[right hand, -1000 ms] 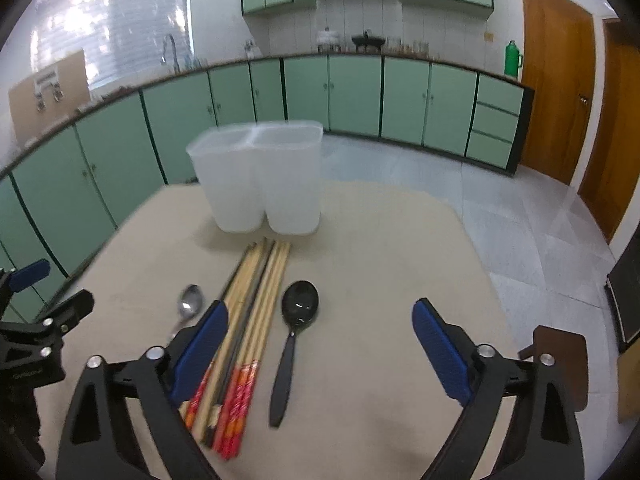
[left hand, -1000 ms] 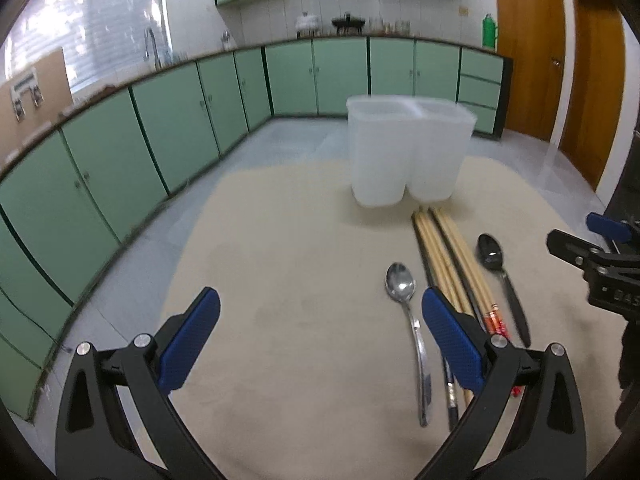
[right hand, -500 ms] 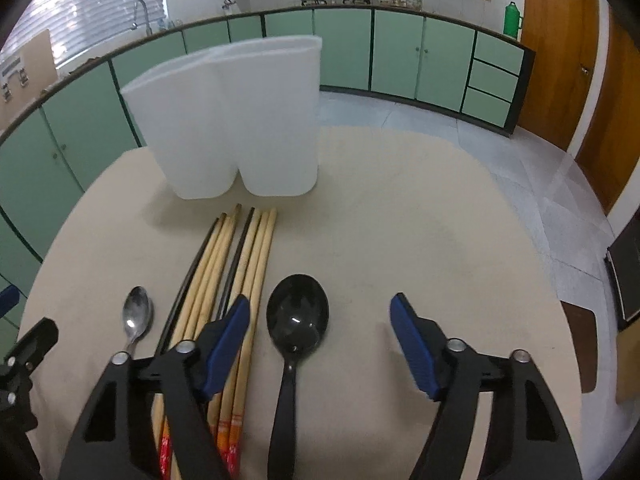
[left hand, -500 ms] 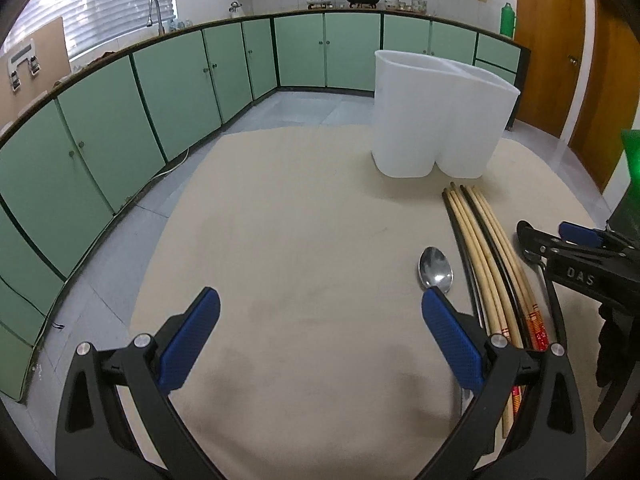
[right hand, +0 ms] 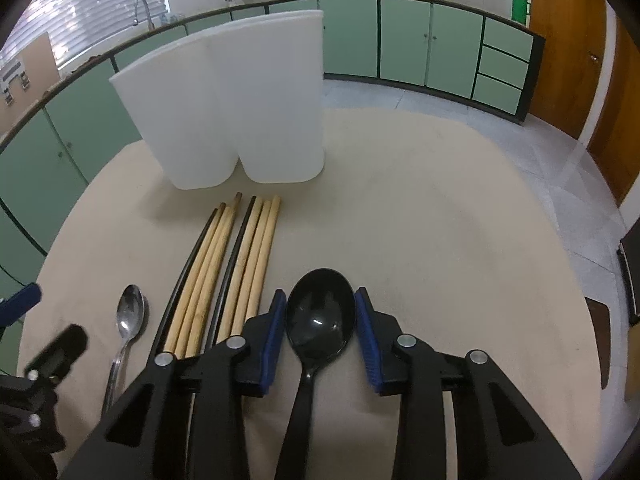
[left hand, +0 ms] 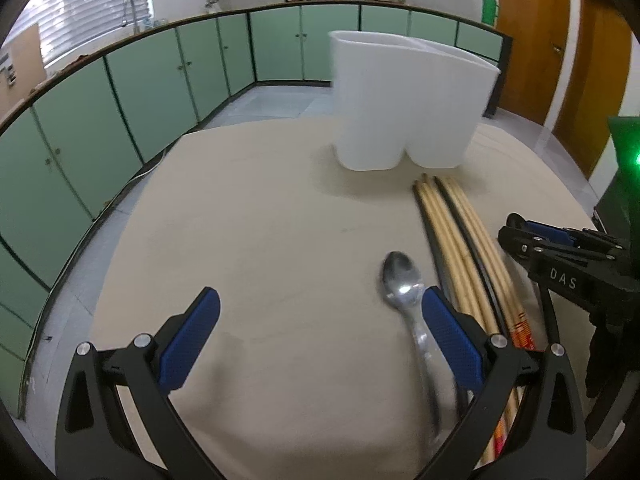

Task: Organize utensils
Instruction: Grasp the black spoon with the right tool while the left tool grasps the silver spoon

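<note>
We see a beige counter (right hand: 420, 220) in a kitchen lined with green cabinets (left hand: 132, 96). Our right hand-held gripper (right hand: 321, 322) is closing around the bowl of a black spoon (right hand: 320, 318), blue pads at its edges; its side reads "DAS". Our left hand-held gripper (left hand: 316, 338) hangs spread, a steel spoon (left hand: 404, 300) beside its right finger. Chopsticks (right hand: 224, 272) lie between the spoons, pointing toward a white two-compartment holder (right hand: 236, 108).

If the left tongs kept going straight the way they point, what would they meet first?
Probably bare tabletop: the left tongs stand open over it, with the metal spoon beside the right-hand pad, not between. Depth is uncertain.
</note>
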### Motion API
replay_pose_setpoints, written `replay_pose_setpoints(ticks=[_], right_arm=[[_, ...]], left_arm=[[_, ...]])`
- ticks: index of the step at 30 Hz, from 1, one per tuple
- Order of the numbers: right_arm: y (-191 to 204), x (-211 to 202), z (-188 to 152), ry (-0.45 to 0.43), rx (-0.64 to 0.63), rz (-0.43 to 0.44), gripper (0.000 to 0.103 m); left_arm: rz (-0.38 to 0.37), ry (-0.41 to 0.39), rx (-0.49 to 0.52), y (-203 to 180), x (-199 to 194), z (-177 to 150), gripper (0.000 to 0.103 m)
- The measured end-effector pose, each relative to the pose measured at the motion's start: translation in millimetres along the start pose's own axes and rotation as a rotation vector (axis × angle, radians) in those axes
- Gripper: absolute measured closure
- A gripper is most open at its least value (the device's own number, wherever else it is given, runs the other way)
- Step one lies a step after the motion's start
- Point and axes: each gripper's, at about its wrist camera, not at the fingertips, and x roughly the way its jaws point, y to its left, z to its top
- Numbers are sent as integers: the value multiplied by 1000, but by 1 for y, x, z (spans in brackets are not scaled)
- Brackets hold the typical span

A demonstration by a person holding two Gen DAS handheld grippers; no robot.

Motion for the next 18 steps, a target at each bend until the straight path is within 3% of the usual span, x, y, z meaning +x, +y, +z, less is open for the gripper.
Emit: replay_pose_setpoints(ticks=[8,18], right_arm=[[-19,-9,-4,-12,-8,2,69],[-11,-3,-5,-10,-22,7,68]], left_arm=[[12,36,8,-19,27,11,5],[28,90,2,-19,45,12,5]])
